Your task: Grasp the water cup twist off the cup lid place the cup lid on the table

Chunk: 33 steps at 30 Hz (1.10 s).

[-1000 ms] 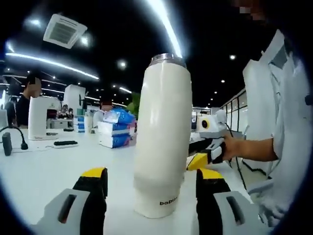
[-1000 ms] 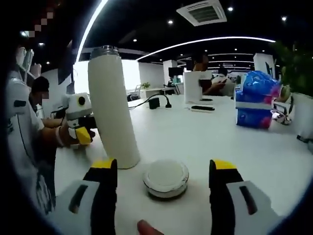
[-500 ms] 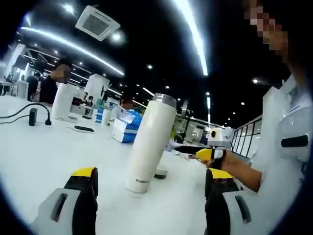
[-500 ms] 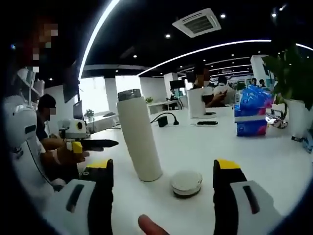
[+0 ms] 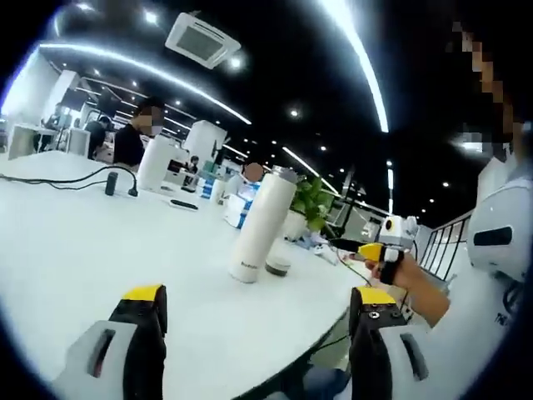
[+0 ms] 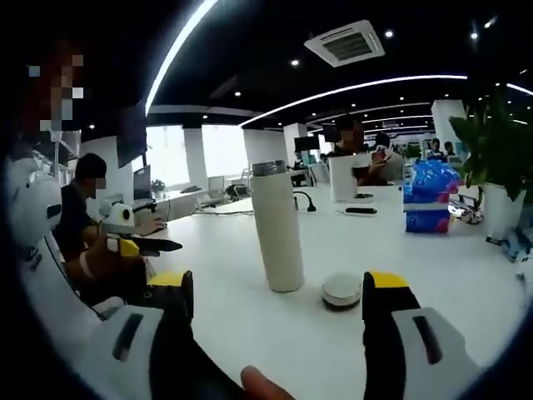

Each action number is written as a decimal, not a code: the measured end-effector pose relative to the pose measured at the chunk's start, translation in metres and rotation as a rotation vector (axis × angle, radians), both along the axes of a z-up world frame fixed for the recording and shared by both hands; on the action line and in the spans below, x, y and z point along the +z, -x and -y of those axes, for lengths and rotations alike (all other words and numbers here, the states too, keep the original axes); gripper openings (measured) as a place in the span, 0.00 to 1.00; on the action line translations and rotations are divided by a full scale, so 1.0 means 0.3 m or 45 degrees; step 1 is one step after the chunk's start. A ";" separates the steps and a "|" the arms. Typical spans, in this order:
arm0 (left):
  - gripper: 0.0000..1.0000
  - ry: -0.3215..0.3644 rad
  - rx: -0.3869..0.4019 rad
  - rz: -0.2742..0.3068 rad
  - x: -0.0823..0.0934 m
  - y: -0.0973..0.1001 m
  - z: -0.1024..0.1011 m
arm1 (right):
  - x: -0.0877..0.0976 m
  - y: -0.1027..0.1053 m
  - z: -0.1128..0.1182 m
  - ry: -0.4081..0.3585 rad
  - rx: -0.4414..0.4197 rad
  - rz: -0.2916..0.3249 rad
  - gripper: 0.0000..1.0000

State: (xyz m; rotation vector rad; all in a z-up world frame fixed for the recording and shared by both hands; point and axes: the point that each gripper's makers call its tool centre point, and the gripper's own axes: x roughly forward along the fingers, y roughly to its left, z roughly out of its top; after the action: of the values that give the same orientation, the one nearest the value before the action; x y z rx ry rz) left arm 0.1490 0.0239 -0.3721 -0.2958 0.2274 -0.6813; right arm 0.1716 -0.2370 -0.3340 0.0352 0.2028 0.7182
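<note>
A tall cream water cup stands upright and lidless on the white table. Its round lid lies flat on the table right beside the cup's base. My left gripper is open and empty, well back from the cup. My right gripper is open and empty too, short of the cup and lid. In the left gripper view the right gripper shows in a hand at the right. The left gripper shows at the left of the right gripper view.
A blue tissue pack and a potted plant stand at the right of the table. A black cable with a plug and white machines sit farther back. People sit behind. The table edge runs near my left gripper.
Both grippers have drawn back from the cup and lid, which now look smaller and farther off. Cup and lid have stayed put on the table.
</note>
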 end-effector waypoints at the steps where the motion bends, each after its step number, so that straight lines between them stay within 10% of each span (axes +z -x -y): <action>1: 0.90 -0.013 0.007 -0.016 -0.005 0.012 -0.009 | 0.004 0.007 0.003 0.003 -0.008 0.002 0.85; 10: 0.90 -0.127 0.093 0.031 0.065 0.107 -0.090 | 0.086 0.088 0.072 -0.004 -0.081 0.024 0.87; 23: 0.90 -0.355 0.204 0.055 0.110 0.293 -0.176 | 0.071 0.265 0.201 0.134 -0.314 -0.033 0.87; 33: 0.90 -0.433 0.229 0.092 0.141 0.342 -0.175 | 0.052 0.365 0.217 0.053 -0.332 -0.060 0.87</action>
State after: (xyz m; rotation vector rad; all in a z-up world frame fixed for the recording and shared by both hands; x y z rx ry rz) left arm 0.0464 0.0764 -0.3299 0.0340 0.2404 -0.4646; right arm 0.0619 -0.3021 -0.3185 0.0383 0.2529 0.4537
